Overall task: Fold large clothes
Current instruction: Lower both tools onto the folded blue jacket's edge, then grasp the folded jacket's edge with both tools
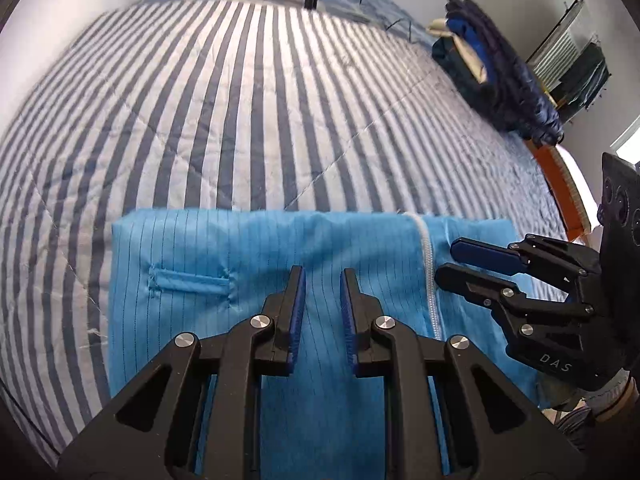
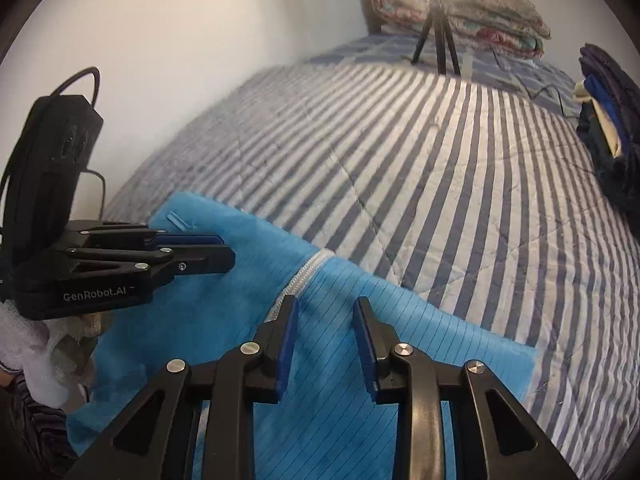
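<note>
A light blue pinstriped garment (image 1: 224,264) with a white zipper (image 1: 430,280) and a slit pocket (image 1: 188,282) lies folded flat on the striped bed quilt (image 1: 240,112). My left gripper (image 1: 322,276) hovers over its middle, open and empty. My right gripper (image 1: 450,258) is beside the zipper on the right, open and empty. In the right wrist view the garment (image 2: 360,320) lies under my right gripper (image 2: 326,306), the zipper (image 2: 306,274) runs just ahead of it, and my left gripper (image 2: 224,246) is over the garment's left part.
A pile of dark blue clothes (image 1: 496,80) sits on the bed at the right, also in the right wrist view (image 2: 612,128). A ring light on a tripod (image 2: 438,36) and folded blankets (image 2: 460,12) stand at the head. A white wall (image 2: 180,40) runs along the left.
</note>
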A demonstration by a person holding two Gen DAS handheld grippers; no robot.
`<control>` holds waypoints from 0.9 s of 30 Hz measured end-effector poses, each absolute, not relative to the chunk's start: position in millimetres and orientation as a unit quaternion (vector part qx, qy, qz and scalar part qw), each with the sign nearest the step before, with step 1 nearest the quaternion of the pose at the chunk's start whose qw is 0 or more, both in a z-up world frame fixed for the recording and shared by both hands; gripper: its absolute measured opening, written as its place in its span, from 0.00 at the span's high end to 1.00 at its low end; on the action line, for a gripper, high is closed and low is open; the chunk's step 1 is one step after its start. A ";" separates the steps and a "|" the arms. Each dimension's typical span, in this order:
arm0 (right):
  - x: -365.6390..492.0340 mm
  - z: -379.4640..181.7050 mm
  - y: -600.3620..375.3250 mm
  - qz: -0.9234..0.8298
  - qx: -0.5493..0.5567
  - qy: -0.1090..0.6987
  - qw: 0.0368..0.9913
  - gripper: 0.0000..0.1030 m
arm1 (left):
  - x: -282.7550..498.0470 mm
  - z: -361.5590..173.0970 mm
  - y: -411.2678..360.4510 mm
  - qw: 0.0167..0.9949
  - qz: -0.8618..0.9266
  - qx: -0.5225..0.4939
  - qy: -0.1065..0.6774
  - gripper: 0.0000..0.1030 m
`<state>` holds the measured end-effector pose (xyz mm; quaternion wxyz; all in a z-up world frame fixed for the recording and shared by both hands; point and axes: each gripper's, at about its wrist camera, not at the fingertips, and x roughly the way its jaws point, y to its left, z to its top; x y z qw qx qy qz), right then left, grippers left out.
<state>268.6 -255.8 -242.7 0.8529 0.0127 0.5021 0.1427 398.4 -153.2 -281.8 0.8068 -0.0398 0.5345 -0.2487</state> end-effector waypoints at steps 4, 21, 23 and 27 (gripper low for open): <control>269.0 -262.1 -247.2 0.134 -0.024 0.526 0.840 0.74 | 398.1 -288.4 -148.1 0.802 -0.257 -0.048 0.536 0.84; 160.5 -261.8 -332.8 0.147 0.061 0.541 0.826 0.73 | 349.1 -289.3 -34.0 0.806 -0.241 -0.123 0.527 0.84; 144.1 -264.3 -338.0 0.151 0.058 0.543 0.824 0.73 | 340.6 -290.6 -27.4 0.804 -0.246 -0.125 0.526 0.84; 123.8 -268.2 -350.7 0.161 0.070 0.550 0.816 0.72 | 326.1 -290.7 -14.6 0.801 -0.252 -0.126 0.528 0.84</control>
